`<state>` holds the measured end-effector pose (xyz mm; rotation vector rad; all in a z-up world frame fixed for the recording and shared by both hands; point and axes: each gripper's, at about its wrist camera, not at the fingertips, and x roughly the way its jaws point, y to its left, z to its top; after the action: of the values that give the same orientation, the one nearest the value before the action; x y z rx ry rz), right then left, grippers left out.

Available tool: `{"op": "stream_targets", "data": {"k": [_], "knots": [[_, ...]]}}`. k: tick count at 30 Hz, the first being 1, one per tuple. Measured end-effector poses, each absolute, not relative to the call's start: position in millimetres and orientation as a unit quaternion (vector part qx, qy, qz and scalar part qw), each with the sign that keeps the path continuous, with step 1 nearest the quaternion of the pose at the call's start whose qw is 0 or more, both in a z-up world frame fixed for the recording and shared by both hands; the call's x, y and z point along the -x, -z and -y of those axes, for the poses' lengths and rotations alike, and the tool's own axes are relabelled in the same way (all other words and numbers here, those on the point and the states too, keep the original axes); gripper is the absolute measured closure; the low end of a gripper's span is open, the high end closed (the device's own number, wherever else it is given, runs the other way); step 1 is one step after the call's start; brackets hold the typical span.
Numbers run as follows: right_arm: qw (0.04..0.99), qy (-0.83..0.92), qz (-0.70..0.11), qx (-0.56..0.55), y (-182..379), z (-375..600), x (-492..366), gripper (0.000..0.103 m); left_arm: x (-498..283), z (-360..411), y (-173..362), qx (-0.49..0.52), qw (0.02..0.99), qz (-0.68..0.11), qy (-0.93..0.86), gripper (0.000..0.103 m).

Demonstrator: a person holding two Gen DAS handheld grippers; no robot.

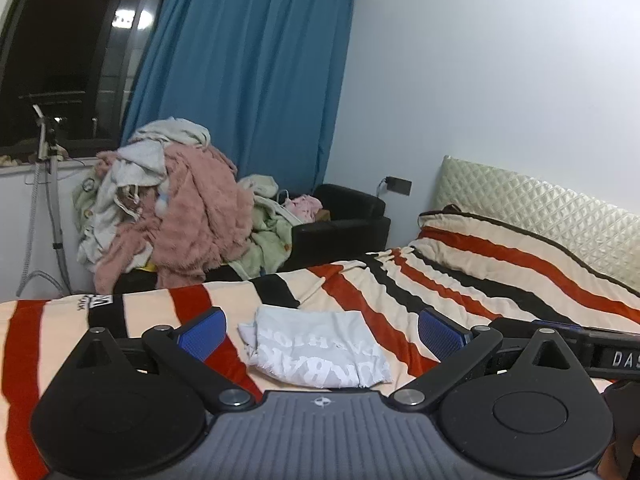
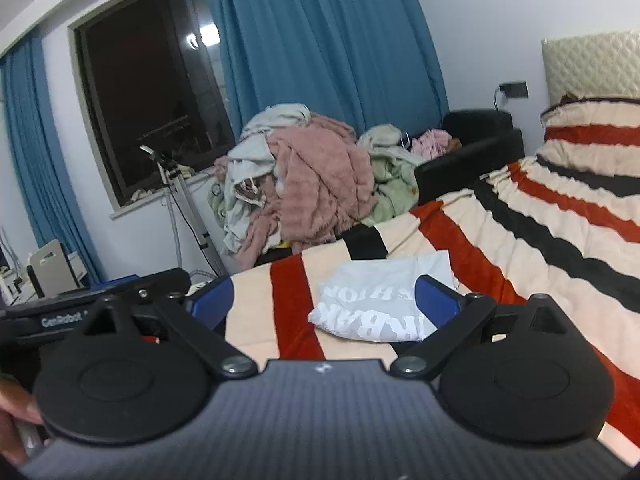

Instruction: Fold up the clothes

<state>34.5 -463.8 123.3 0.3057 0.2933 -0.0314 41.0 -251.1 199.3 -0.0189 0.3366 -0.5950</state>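
Note:
A light grey T-shirt with white lettering (image 1: pixel 316 346) lies folded into a small bundle on the striped bed blanket (image 1: pixel 460 280). My left gripper (image 1: pixel 320 334) hangs open and empty just above and in front of it. In the right wrist view the same shirt (image 2: pixel 376 300) lies on the blanket (image 2: pixel 540 232), and my right gripper (image 2: pixel 324 302) is open and empty, its right fingertip (image 2: pixel 436 304) over the shirt's near right edge. The other gripper's black body shows at each view's side.
A heap of pink, white and green clothes (image 1: pixel 172 204) is piled on a black sofa (image 1: pixel 344 220) beyond the bed. A stand with a hose (image 1: pixel 48 200) is by the window. Blue curtains (image 1: pixel 248 80) hang behind. The quilted headboard (image 1: pixel 540 208) is at the right.

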Motion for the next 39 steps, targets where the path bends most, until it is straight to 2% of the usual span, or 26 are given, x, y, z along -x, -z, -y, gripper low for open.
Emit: {"op": "stream_targets", "data": {"k": [11, 21, 24, 39], "knots": [[0.988, 0.019, -0.108, -0.111, -92.6, 425.4, 11.1, 0.004, 25.8, 216.7, -180.2, -0.012, 0.958, -0.142, 0.251, 0.0], [0.987, 0.031, -0.122, -0.103, -46.1, 406.0, -4.0, 0.004, 19.6, 196.9, -142.4, -0.002, 0.961, -0.151, 0.232, 0.0], [0.989, 0.035, -0.113, -0.087, -40.0, 399.5, -5.5, 0.004, 11.4, 193.0, -132.1, 0.005, 0.957, -0.174, 0.231, 0.0], [0.987, 0.058, -0.124, -0.086, -24.5, 395.8, -12.3, 0.004, 0.9, 191.4, -111.9, -0.005, 0.959, -0.181, 0.218, 0.0]]}}
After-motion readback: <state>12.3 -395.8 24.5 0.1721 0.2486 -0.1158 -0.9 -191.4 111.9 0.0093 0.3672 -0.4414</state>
